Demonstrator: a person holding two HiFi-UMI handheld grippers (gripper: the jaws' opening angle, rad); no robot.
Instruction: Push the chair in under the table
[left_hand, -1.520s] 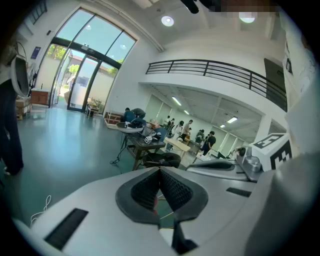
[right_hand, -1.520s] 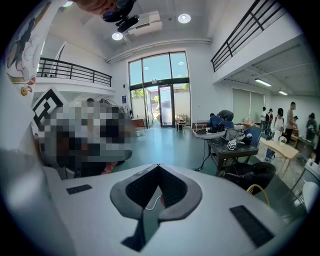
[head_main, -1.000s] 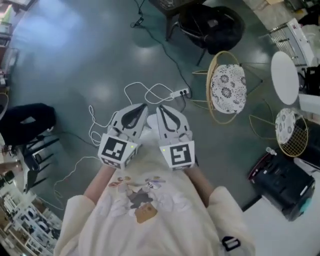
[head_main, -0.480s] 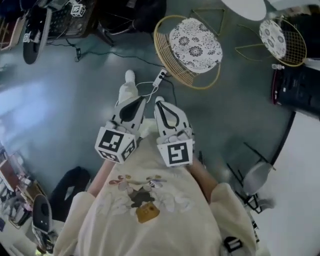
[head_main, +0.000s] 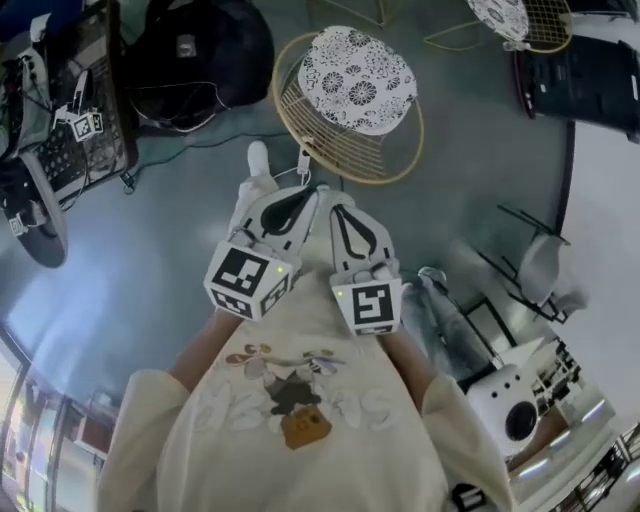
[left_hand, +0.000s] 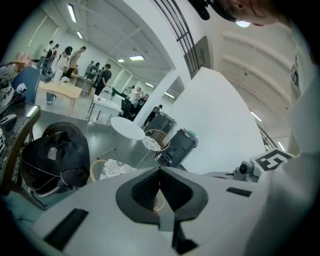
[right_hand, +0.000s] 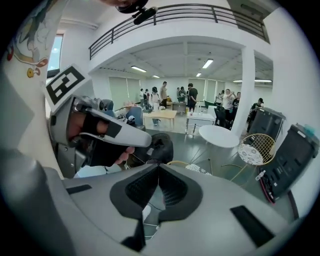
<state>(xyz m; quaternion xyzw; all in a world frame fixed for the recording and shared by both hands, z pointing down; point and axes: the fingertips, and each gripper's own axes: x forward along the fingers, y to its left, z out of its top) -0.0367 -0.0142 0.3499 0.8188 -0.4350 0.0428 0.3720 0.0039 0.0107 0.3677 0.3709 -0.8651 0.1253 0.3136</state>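
Observation:
The near chair (head_main: 350, 95), a gold wire shell with a black-and-white patterned cushion, stands on the grey floor just ahead of both grippers. My left gripper (head_main: 306, 195) and right gripper (head_main: 341, 207) are side by side at chest height, both shut with nothing in them, short of the chair. In the left gripper view the shut jaws (left_hand: 160, 170) point at the chair's cushion (left_hand: 114, 169), with the round white table (left_hand: 127, 128) beyond it. The right gripper view shows its shut jaws (right_hand: 159, 165), the table (right_hand: 217, 136) and a second wire chair (right_hand: 255, 147).
A black bag (head_main: 200, 55) on a dark seat sits at the left beside a cluttered desk (head_main: 60, 130). A power strip and white cable (head_main: 303, 165) lie on the floor before the chair. Black cases (head_main: 590, 80) stand at the right. People stand far back.
The view has swung round: the patterned chair went from the right side to straight ahead of the grippers and closer. Both grippers stayed shut and close together.

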